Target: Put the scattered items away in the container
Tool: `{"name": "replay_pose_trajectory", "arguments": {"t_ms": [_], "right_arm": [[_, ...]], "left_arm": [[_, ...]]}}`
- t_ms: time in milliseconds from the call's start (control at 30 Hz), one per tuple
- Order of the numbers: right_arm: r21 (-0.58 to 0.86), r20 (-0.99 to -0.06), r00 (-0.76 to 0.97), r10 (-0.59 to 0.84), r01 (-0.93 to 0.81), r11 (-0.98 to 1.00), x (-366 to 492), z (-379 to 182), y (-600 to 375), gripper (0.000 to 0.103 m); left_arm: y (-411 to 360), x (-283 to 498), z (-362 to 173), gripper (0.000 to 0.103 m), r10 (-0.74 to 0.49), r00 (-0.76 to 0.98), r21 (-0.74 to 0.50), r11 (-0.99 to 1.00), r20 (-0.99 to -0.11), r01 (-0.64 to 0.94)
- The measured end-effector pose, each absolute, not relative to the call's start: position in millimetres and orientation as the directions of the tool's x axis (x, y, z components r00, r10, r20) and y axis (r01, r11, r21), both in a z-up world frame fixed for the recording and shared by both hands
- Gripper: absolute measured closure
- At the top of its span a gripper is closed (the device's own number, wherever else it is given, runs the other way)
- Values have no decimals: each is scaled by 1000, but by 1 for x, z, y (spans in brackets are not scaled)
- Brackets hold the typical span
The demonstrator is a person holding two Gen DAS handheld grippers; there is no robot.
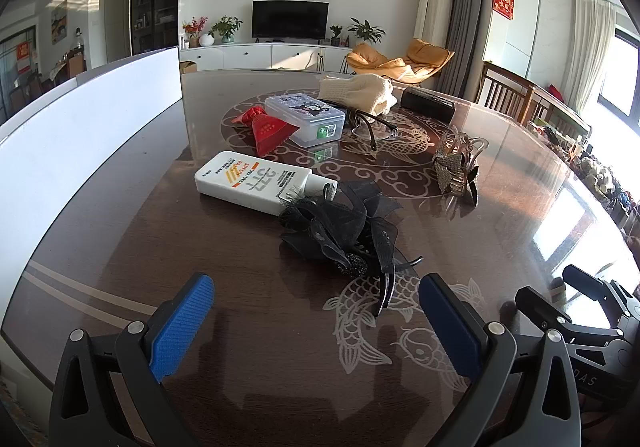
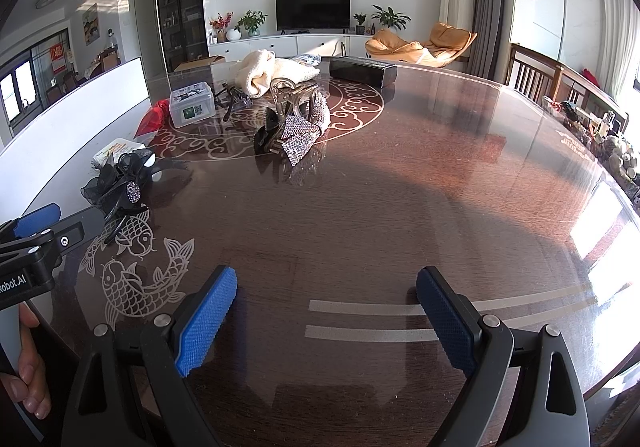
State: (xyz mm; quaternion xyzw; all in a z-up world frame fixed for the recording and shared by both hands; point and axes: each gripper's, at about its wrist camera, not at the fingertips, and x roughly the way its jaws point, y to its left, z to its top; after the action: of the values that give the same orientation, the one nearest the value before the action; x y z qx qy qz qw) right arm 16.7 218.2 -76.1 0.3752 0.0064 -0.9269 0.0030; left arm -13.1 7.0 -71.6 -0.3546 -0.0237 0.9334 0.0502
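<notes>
1. Both fingers sets stand wide apart and hold nothing: your left gripper (image 1: 316,323) hovers low over the desk (image 1: 248,327) just short of the black mesh hair clip (image 1: 340,235), and your right gripper (image 2: 326,317) hangs over bare wood, well apart from every item.
2. Take the black mesh hair clip as your landmark. Touching it on the far side lies the white sunscreen bottle (image 1: 252,183). Farther beyond that sit the red pouch (image 1: 268,127) and the clear lidded box (image 1: 306,119), touching each other.
3. Right of the hair clip and apart from it stands the rhinestone claw clip (image 1: 456,167). Behind it are the glasses (image 1: 372,125), the cream knit cloth (image 1: 360,91) and a long black case (image 1: 428,103).
4. The container looks to be the tall white bin wall (image 1: 80,127) left of the hair clip; its inside is hidden from both views.
5. By my reading nothing is gripped yet, so you are at the first approach.
6. Next, ease the left fingers forward around the clip's black prongs, not the soft mesh, which will crush and slip.
</notes>
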Motion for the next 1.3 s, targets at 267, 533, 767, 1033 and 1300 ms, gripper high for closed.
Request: {"name": "replay_pose_trajectory", "arguments": {"t_ms": [267,533,767,1033,1300], "right_arm": [[-10,-694,-720,-1,10,-1000,17,-76,218,11],[-10,-694,-720,-1,10,-1000,18,-77,218,11],[-11,-691,-723,0,11,-1000,18,-77,218,11],[-11,-698,-716,0,11,-1000,15,-77,218,11],[119,-768,-622,-150,92,-989,-3,-67,210,11]], "left_arm": [[6,-14,-72,0,111,-744,-80,-994,-659,-77],[7,-13,-69,0,118,-747,-88,-993,-654,-80],[7,-4,-56,0,130,-776,-86,-991,-617,-98],[0,1,-50,0,154,-759,-107,-988,-633,-111],[-37,21,-43,0,111,-767,-123,-992,-632,-42]]}}
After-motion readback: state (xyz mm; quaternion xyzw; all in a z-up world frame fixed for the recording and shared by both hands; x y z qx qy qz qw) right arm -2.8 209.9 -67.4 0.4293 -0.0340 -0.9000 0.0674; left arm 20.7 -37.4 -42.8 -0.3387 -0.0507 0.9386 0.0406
